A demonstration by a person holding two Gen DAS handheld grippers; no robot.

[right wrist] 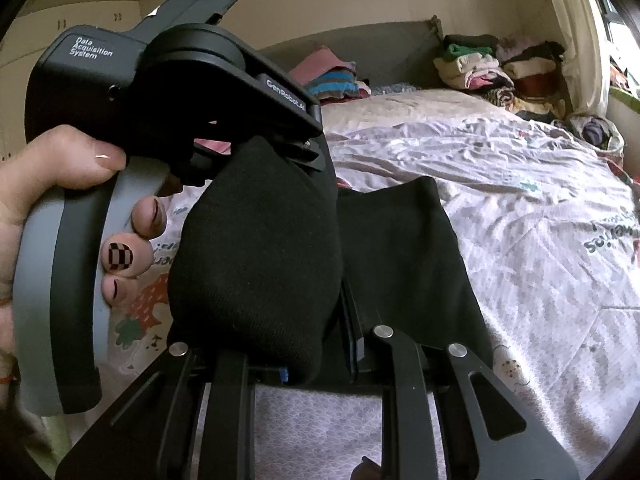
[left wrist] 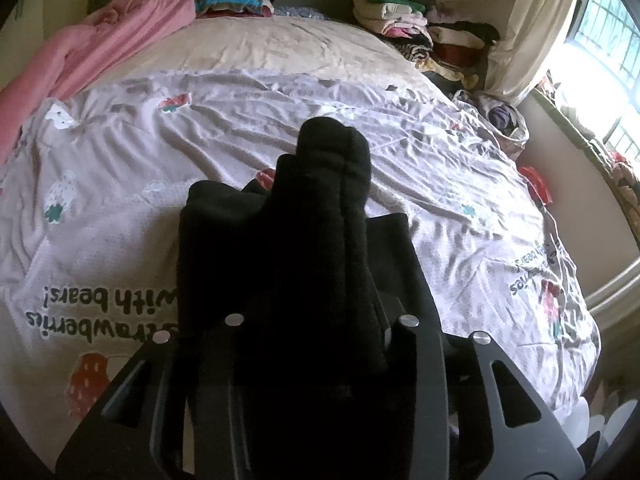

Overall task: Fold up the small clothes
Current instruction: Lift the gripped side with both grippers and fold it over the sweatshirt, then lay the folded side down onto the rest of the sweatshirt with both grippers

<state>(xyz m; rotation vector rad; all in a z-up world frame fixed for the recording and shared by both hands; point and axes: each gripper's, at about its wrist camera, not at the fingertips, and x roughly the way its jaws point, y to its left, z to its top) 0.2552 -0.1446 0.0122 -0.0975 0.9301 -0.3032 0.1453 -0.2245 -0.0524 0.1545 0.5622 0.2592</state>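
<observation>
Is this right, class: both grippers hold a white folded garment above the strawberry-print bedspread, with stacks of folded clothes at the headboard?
Not quite. The garment is black, not white, as both wrist views show. The rest stands: it hangs above the strawberry-print bedspread, and stacks of folded clothes sit at the headboard.

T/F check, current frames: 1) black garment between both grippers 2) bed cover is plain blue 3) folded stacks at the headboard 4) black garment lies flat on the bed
1) The black garment sits between the fingers of both the right gripper and the left gripper: true.
2) Bed cover is plain blue: false, pale with a strawberry print.
3) Folded stacks by the headboard: true.
4) Garment lies flat: false, it is bunched up above the bed.
</observation>
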